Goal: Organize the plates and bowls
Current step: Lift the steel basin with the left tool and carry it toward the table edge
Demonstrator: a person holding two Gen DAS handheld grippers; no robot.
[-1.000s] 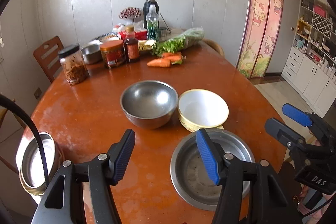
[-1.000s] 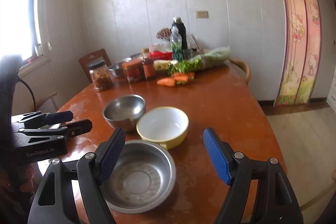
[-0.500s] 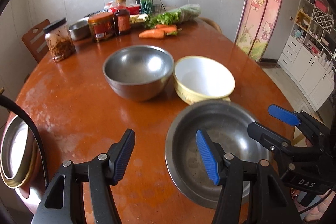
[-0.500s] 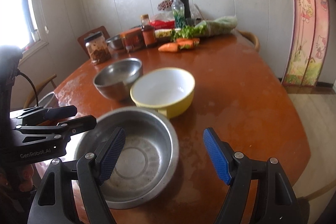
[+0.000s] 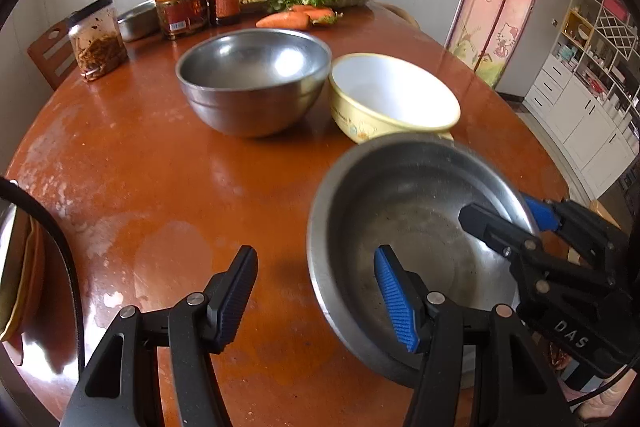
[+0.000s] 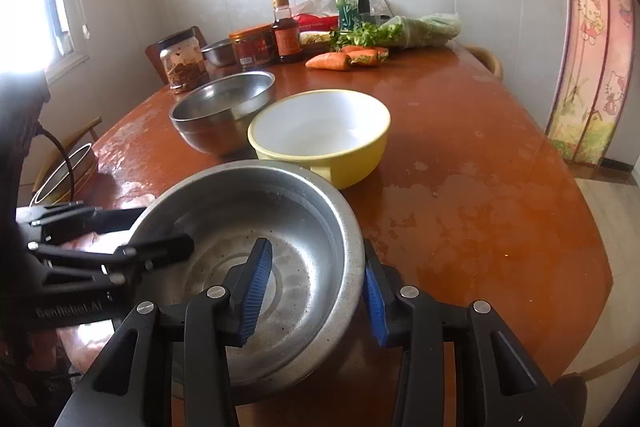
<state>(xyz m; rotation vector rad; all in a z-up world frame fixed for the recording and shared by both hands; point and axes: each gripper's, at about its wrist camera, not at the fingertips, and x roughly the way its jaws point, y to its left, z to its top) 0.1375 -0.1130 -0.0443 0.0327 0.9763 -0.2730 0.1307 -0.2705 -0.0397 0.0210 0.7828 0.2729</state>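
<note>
Where its rim tilts: shallow steel basin [image 6: 280, 239], dull, speckled inside.

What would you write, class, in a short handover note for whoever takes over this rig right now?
Right gripper: closing across the near rim of the wide shallow steel basin, one finger inside, one outside.
Left gripper: open, holding nothing; one finger over the basin's left rim, the other over bare table.
Deep round steel bowl and yellow bowl with white inside sit side by side behind the basin on the brown wooden table.
Done: nothing stacked.
Left: secure the basin, then gather the three vessels together.
</note>
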